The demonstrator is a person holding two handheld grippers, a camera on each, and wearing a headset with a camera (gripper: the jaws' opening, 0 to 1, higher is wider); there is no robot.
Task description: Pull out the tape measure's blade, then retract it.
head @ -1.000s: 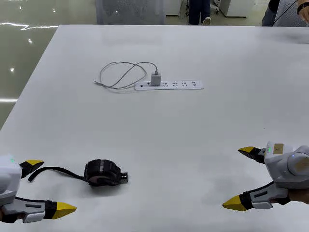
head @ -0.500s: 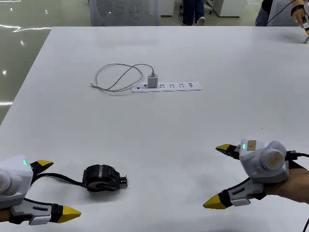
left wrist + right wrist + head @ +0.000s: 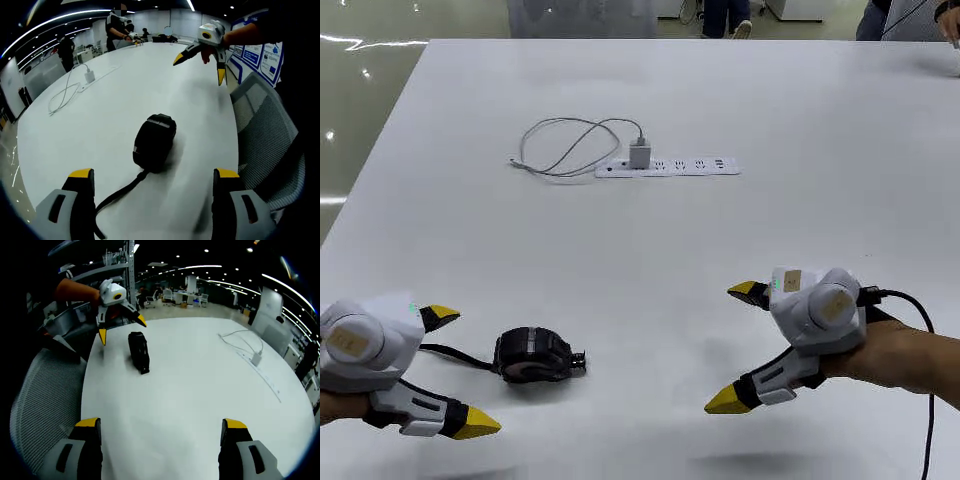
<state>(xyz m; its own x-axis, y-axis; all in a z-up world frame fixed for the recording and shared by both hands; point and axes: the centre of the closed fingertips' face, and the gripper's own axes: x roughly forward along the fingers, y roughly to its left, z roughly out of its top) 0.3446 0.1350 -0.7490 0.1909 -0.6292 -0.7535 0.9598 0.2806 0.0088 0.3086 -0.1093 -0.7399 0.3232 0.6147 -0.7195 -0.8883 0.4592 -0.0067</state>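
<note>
A black tape measure [image 3: 533,355] lies on the white table [image 3: 650,240] near the front left, its black wrist strap trailing left. Its blade is wound in, with only the end hook at its right side. My left gripper [image 3: 450,370] stands open just left of it, jaws on either side of the strap. In the left gripper view the tape measure [image 3: 154,141] sits ahead between the yellow fingertips [image 3: 80,173]. My right gripper [image 3: 738,345] hangs open to the right, well apart from the case. The right gripper view has the tape measure [image 3: 138,351] far off, with the left gripper [image 3: 120,317] behind it.
A white power strip [image 3: 668,166] with a plugged-in charger and a looped grey cable [image 3: 565,147] lies at mid-table. A mesh chair [image 3: 265,120] stands by the table's near edge. People stand at the far side of the room.
Both grippers have moved inward toward the tape measure, the right one leftward and the left one closer to the strap. The tape measure has stayed put.
</note>
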